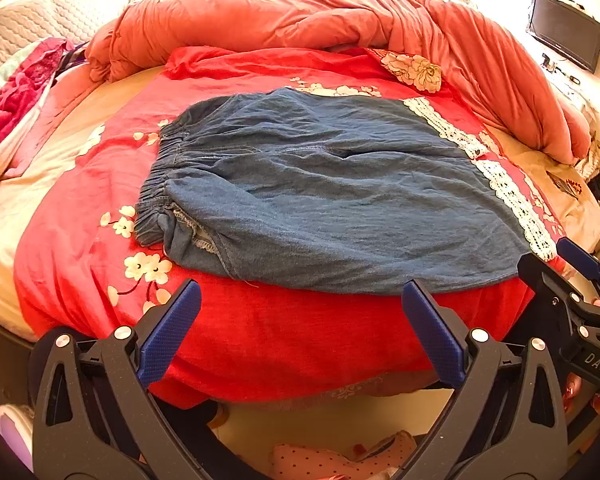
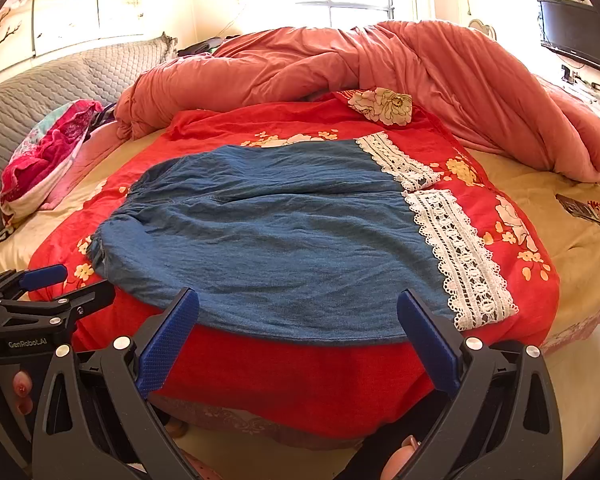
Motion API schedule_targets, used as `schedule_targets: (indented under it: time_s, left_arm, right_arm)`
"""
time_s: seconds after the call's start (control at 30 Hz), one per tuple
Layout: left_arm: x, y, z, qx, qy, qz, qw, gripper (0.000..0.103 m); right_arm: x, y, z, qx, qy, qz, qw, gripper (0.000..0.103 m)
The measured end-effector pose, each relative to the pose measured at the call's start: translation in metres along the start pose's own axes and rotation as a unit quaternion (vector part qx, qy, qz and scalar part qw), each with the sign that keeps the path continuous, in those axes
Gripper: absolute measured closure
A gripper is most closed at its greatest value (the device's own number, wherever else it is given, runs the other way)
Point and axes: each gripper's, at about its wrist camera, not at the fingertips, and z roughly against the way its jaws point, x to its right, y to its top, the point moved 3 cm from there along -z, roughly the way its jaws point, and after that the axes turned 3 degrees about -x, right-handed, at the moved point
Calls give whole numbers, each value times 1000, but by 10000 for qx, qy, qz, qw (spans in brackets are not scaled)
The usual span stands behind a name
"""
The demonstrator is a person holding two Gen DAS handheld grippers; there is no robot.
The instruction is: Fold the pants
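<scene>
A wide bed [image 1: 28, 184] fills the room, with a bulky salmon-pink quilt [image 1: 300, 16] heaped along its far side. Nearer, a bright red flowered sheet [image 1: 280, 344] lies spread over the mattress and hangs down the front edge. On that sheet the blue denim pants [image 1: 320, 200] lie flat, the gathered elastic waistband [image 1: 160, 172] to the left and the white lace trim [image 2: 456, 248] on the leg ends to the right. Their near edge runs just along the edge of the bed.

The left hand-held gripper [image 1: 300, 324] hangs just in front of the bed edge, its blue-padded fingers spread wide and clasping nothing, close to the pants' near edge. The right hand-held gripper [image 2: 298, 332] sits beside it, likewise spread wide and empty, its tips over the near hem. A dark screen [image 2: 576, 32] is mounted on the wall at the far right.
</scene>
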Motion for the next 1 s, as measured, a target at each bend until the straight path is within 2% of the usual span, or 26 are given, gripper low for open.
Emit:
schedule_targets:
  time_s: [0.63, 1.0]
  left_arm:
    - [-4, 5, -6, 21, 16, 32, 10000, 8]
    - [-29, 20, -25, -7, 29, 226, 9997, 8]
  right_arm:
    - [-1, 3, -8, -51, 1, 0, 10000, 4]
    - [-13, 19, -34, -137, 112, 151, 9997, 4]
